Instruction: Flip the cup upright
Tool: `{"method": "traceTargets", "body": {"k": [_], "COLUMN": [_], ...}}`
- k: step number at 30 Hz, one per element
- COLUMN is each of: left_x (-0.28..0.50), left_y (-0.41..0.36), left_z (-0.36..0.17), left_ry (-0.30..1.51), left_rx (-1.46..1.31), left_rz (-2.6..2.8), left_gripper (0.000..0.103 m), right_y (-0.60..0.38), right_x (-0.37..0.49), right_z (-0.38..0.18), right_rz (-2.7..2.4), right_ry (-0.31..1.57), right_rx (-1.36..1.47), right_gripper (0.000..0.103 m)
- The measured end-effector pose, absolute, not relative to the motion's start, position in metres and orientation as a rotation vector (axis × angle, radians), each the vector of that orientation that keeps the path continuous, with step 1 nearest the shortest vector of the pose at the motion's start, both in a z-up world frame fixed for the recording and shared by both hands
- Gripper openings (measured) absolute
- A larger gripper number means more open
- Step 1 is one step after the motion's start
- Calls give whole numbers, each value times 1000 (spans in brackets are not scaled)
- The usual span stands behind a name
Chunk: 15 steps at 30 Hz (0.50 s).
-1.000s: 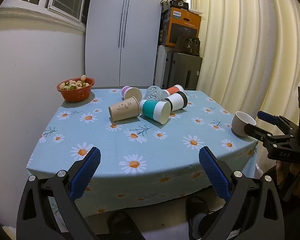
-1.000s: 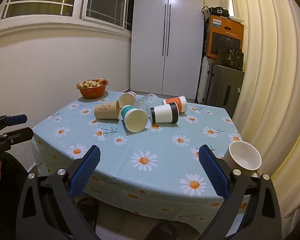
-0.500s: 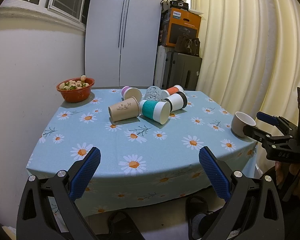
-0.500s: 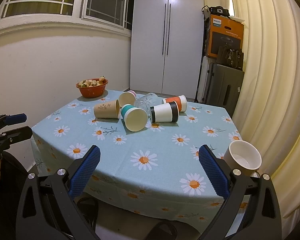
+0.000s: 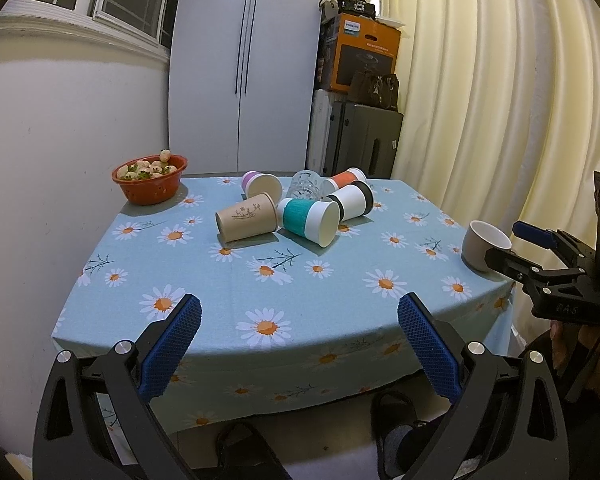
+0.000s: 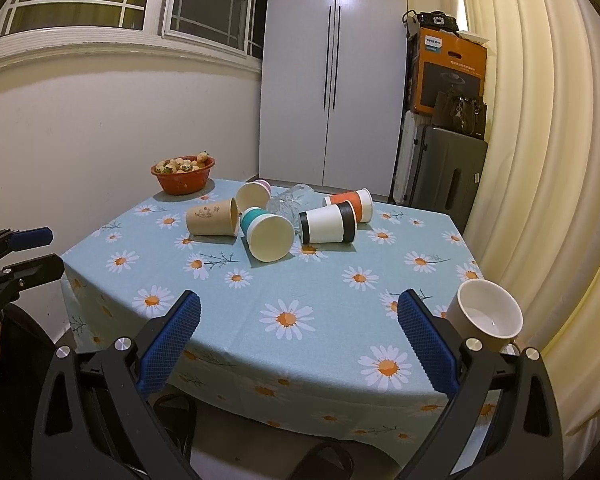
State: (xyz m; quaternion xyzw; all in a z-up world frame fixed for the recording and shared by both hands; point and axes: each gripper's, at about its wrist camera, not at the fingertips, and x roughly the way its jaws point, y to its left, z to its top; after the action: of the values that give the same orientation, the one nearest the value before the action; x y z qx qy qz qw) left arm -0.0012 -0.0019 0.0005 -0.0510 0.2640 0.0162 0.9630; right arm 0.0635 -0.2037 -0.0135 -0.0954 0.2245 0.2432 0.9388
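Six cups seen lying tipped on table; one mug upright. Left gripper and right gripper held agape, nothing gripped.

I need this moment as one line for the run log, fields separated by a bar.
left gripper: open, short of table | right gripper: open, empty | paper cups: on their sides | mug: upright, near edge

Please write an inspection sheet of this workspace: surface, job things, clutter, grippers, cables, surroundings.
Surface: table under a blue daisy cloth.
Job's things: brown cup, teal cup, black-banded cup, orange cup, pink cup and glass, all on their sides; beige mug upright near the edge.
Clutter: red bowl, filled.
Grippers: left gripper and right gripper open, empty.
Cables: nothing seen.
Surroundings: wardrobe, suitcase, curtain.
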Motion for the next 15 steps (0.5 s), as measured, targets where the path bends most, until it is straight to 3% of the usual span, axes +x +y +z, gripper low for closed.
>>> {"method": "traceTargets", "body": {"k": [15], "left_x": [-1], "left_y": [-5], "left_z": [0], "left_ry": [535], "left_rx": [-100], "left_rz": [30], "left_gripper": [96], "right_y": [-205], "right_x": [66], "right_z": [-14], "right_rz": [497], "right_ry": [460], "right_rx": [-197], "right_gripper": [98]}}
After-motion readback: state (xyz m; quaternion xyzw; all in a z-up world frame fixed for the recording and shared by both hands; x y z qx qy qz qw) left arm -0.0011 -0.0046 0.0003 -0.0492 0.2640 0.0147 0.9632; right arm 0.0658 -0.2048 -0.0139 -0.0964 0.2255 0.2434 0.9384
